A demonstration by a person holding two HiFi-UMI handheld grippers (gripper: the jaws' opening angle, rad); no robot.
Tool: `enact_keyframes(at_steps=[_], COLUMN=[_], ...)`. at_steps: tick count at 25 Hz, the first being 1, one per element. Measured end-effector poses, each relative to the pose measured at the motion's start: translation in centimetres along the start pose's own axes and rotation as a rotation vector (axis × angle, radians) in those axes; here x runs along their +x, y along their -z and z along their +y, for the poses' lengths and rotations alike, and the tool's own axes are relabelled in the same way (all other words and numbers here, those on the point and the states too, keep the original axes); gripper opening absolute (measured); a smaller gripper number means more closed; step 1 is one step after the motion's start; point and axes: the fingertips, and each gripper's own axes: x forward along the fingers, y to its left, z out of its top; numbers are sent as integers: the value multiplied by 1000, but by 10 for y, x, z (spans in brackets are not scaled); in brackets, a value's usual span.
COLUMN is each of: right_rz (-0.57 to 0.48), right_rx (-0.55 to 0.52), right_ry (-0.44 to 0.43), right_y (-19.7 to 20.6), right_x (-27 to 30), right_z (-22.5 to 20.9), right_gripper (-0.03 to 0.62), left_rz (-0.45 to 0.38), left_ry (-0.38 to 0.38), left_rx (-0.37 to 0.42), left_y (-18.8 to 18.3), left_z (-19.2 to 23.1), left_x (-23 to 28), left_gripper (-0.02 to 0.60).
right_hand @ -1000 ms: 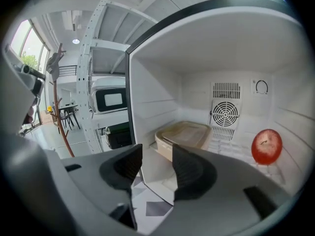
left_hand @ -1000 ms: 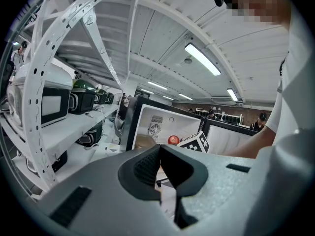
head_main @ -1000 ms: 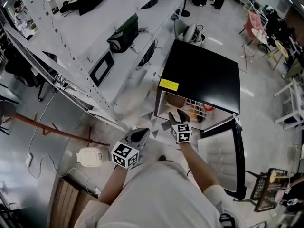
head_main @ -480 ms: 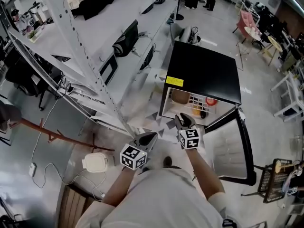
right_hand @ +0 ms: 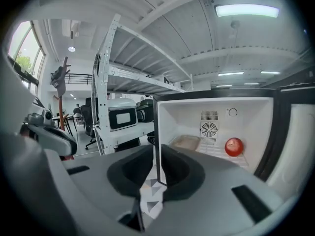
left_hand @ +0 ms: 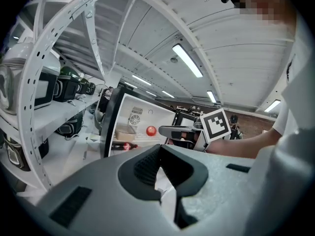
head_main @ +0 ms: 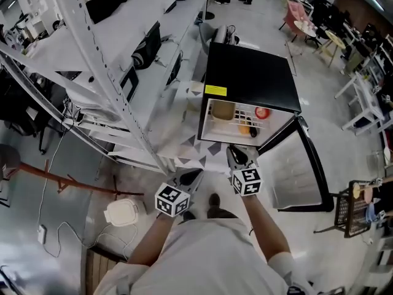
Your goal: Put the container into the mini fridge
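The black mini fridge (head_main: 249,75) stands with its door (head_main: 302,165) swung out to the right. A tan lidded container (head_main: 222,110) (right_hand: 185,142) (left_hand: 125,131) sits on the upper shelf at the left, free of both grippers. My right gripper (head_main: 235,151) (right_hand: 157,154) hovers in front of the fridge mouth. Its jaws have just been closing, and only a thin gap with nothing in it is left. My left gripper (head_main: 195,174) (left_hand: 160,149) hangs lower left of it, shut and empty.
A red ball (right_hand: 234,146) and an orange item (head_main: 244,128) share the fridge shelves. A white lidded box (head_main: 123,212) and cables lie on the floor at the left. A metal shelving rack (head_main: 92,72) runs along the left. A wire basket (head_main: 350,208) stands right of the door.
The right gripper's fingers, spread apart one second ago, have drawn nearly together. The fridge interior now shows more fully, and both grippers sit slightly farther from it.
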Motion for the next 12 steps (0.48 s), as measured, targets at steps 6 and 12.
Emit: enact_keyframes(at_steps=[6,12], right_rz=[-13,-41], right_rx=[13,41], right_ry=[21,6], right_y=[0,-5], right_x=[-27,-44], right_z=[2,-3], right_gripper=[44,26], left_rz=[7,11], left_ry=[36,45], left_rx=[15,18], left_y=[1,0], left_z=[-13,-28], left_x=[3,16], left_gripper=[5,5])
